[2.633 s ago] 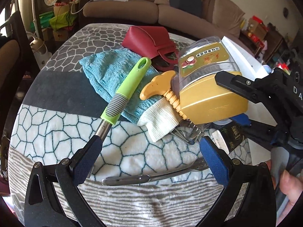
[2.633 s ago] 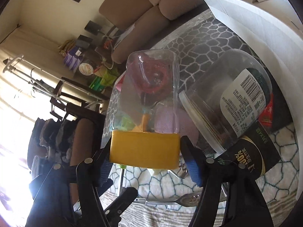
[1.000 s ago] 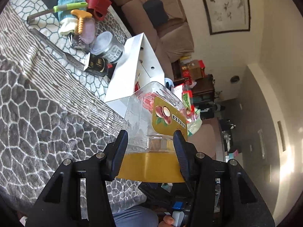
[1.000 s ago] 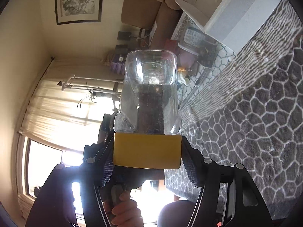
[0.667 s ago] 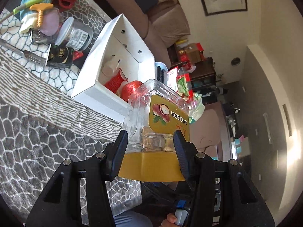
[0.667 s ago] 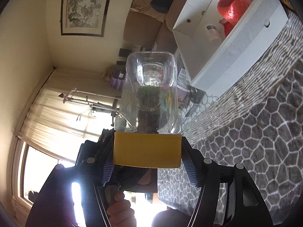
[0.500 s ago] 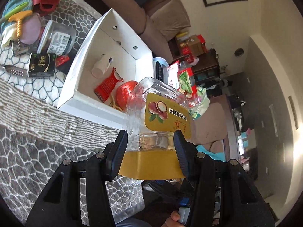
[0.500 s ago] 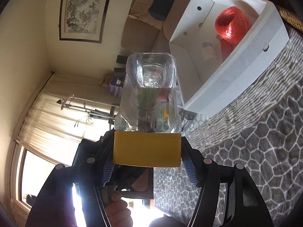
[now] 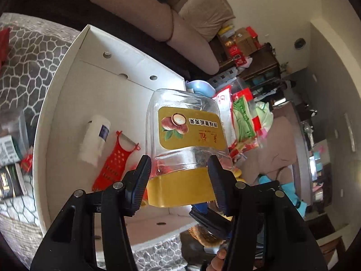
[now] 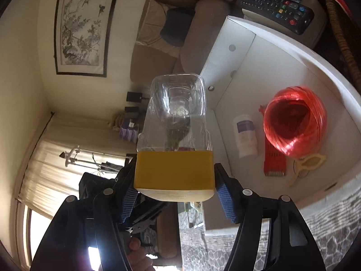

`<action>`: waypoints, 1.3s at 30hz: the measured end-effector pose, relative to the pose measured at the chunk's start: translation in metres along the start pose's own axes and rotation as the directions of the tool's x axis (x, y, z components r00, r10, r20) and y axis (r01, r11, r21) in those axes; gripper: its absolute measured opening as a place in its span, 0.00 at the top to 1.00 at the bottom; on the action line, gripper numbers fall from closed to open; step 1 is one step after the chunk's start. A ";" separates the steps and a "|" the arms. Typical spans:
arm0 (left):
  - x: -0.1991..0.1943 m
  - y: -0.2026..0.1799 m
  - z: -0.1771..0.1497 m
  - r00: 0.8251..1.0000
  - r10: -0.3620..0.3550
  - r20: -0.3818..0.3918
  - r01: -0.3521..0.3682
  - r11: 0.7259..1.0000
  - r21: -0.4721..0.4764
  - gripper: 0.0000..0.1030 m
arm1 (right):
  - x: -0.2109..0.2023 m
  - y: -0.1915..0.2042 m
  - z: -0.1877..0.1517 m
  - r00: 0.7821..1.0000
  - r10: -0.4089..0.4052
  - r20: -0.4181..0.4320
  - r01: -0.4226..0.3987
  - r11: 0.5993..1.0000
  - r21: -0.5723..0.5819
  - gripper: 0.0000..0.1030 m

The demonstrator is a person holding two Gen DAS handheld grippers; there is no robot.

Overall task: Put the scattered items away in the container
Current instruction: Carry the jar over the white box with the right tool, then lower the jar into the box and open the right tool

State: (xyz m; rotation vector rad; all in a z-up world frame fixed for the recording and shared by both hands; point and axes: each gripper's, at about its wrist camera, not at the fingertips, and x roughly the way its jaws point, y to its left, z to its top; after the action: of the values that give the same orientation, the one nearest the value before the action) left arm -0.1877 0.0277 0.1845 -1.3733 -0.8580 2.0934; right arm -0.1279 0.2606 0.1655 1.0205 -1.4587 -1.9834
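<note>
A clear plastic jar [image 9: 187,140] with a yellow lid and a gold fruit label is held in the air by both grippers. My left gripper [image 9: 180,180] is shut on its lid end, and my right gripper [image 10: 174,187] is shut on the same yellow lid [image 10: 173,169] from the other side. The jar hangs above the white cardboard box [image 9: 67,72], which also shows in the right wrist view [image 10: 237,52]. In the box lie a red twine ball [image 10: 293,122], a white bottle [image 9: 94,140] and a red peeler [image 9: 115,162].
Several loose items, among them a clear tub and a dark packet [image 9: 9,180], lie on the patterned tablecloth [image 9: 24,56] left of the box. Remote controls [image 10: 277,11] lie beyond the box's far edge. A sofa [image 9: 135,11] stands behind the table.
Both grippers carried the jar from the item pile to above the white box. The box interior now fills both views.
</note>
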 end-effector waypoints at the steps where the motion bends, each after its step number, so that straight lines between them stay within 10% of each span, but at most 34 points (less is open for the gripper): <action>1: 0.010 0.003 0.009 1.000 0.026 -0.003 -0.026 1.000 0.012 0.53 | 0.011 -0.004 0.012 1.000 -0.017 0.000 0.017 1.000 -0.005 0.36; 14: 0.107 0.093 0.091 0.997 0.068 -0.019 -0.071 0.981 -0.182 0.53 | 0.127 -0.065 0.098 0.979 -0.206 0.002 0.206 0.978 0.029 0.36; 23: 0.117 0.104 0.093 0.989 0.147 -0.035 -0.150 0.981 -0.120 0.53 | 0.147 -0.082 0.102 0.961 -0.277 0.005 0.277 0.961 -0.012 0.35; 33: 0.100 0.091 0.084 0.982 0.187 -0.040 -0.190 0.977 -0.095 0.47 | 0.128 -0.053 0.093 0.860 -0.505 0.073 0.508 0.838 -0.198 0.06; 39: 0.071 0.070 0.067 0.964 0.263 -0.027 -0.264 0.964 -0.023 0.32 | 0.102 -0.010 0.072 0.780 -0.604 0.161 0.612 0.685 -0.395 0.00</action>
State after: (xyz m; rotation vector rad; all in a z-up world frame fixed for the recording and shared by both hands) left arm -0.2805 0.0135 0.1099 -1.5982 -0.7282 2.2635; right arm -0.2465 0.2314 0.1382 1.3968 -0.6355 -2.6179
